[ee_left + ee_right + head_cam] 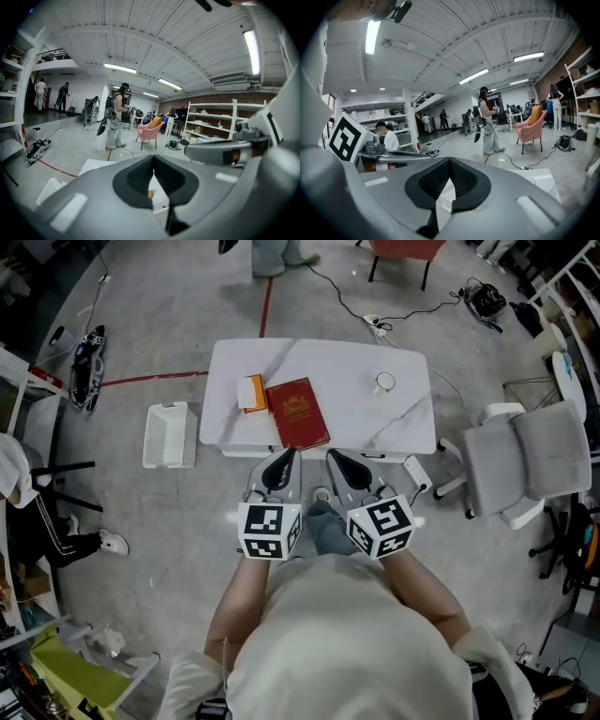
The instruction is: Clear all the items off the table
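Note:
A white marble-patterned table (pixel 375 423) stands ahead of me in the head view. On it lie a dark red book (pixel 297 412), a small orange box (pixel 252 392) to the book's left, and a small white round object (pixel 385 382) toward the far right. My left gripper (pixel 279 468) and right gripper (pixel 345 468) hover side by side just before the table's near edge, both shut and holding nothing. In the left gripper view the jaws (pixel 153 177) meet with the table (pixel 96 166) behind them; the right gripper's jaws (pixel 449 179) are likewise together.
A white slatted basket (pixel 171 435) sits on the floor left of the table. A grey office chair (pixel 530 463) stands to the right. Cables and a power strip (pixel 377 322) lie beyond the table. A pink armchair (pixel 151 131) and a standing person (pixel 115 123) are farther back.

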{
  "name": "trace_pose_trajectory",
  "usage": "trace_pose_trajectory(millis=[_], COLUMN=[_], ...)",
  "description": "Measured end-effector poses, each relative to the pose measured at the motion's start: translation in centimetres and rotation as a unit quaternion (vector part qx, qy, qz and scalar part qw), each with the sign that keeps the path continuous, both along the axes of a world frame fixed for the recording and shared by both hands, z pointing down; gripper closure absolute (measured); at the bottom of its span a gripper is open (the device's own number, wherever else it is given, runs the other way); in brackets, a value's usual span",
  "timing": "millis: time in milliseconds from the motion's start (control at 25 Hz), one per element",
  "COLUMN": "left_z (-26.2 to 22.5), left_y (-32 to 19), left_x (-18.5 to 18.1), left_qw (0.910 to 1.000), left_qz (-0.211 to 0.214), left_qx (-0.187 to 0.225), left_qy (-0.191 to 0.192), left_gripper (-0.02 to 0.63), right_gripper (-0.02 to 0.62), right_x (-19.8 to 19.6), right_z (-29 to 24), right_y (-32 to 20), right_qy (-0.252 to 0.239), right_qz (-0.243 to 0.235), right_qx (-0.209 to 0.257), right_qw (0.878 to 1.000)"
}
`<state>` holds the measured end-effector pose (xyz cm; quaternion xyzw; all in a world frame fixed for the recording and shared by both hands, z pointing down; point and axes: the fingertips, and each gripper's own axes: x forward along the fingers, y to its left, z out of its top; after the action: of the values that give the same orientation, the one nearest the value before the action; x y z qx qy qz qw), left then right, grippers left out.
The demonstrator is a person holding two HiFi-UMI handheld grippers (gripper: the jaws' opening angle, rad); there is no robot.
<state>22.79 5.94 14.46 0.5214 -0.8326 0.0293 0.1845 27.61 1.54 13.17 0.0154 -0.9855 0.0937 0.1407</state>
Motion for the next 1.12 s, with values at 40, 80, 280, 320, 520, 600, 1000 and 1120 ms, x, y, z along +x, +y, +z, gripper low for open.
trace_pose_trajectory(millis=[40, 80, 280, 320, 520, 600, 1000, 1120], left_z=[0.1, 0.2, 0.5, 0.5, 0.6, 0.7, 2.7, 3.5], left_y=[-0.4, -0.8, -2.9, -3.3, -5.1, -5.7, -8.6, -9.2], left_x=[-0.3, -0.6, -2.0, -2.3, -3.9, -4.5, -7.2, -8.3], left_qw=[1.0, 1.0, 0.9998, 0.9997, 0.9992, 0.999, 0.9981, 0.9975], left_qz=[-0.003, -0.006, -0.022, -0.025, -0.041, -0.044, -0.059, -0.065], left_qx=[-0.002, -0.003, 0.0, 0.001, 0.001, 0.0, -0.01, -0.014], left_qy=[0.001, 0.002, 0.004, 0.004, 0.004, 0.004, 0.018, 0.024], left_gripper=[0.597, 0.597, 0.597, 0.597, 0.597, 0.597, 0.597, 0.597], right_gripper=[0.598, 0.598, 0.598, 0.598, 0.598, 0.598, 0.598, 0.598], right_x=[-0.3, -0.6, -2.0, -2.3, -3.7, -4.3, -7.6, -8.9], right_z=[0.1, 0.1, 0.6, 0.7, 1.1, 1.3, 2.8, 3.6], right_y=[-0.5, -0.9, -3.2, -3.7, -6.0, -6.7, -9.5, -10.3], right_qy=[0.001, 0.002, 0.006, 0.006, 0.008, 0.011, 0.023, 0.03], right_qz=[-0.002, -0.005, -0.02, -0.023, -0.031, -0.034, -0.057, -0.065], right_qx=[0.0, -0.001, 0.001, 0.002, 0.001, 0.002, 0.001, 0.0], right_qw=[1.0, 1.0, 1.0, 1.0, 0.999, 0.999, 0.998, 0.997])
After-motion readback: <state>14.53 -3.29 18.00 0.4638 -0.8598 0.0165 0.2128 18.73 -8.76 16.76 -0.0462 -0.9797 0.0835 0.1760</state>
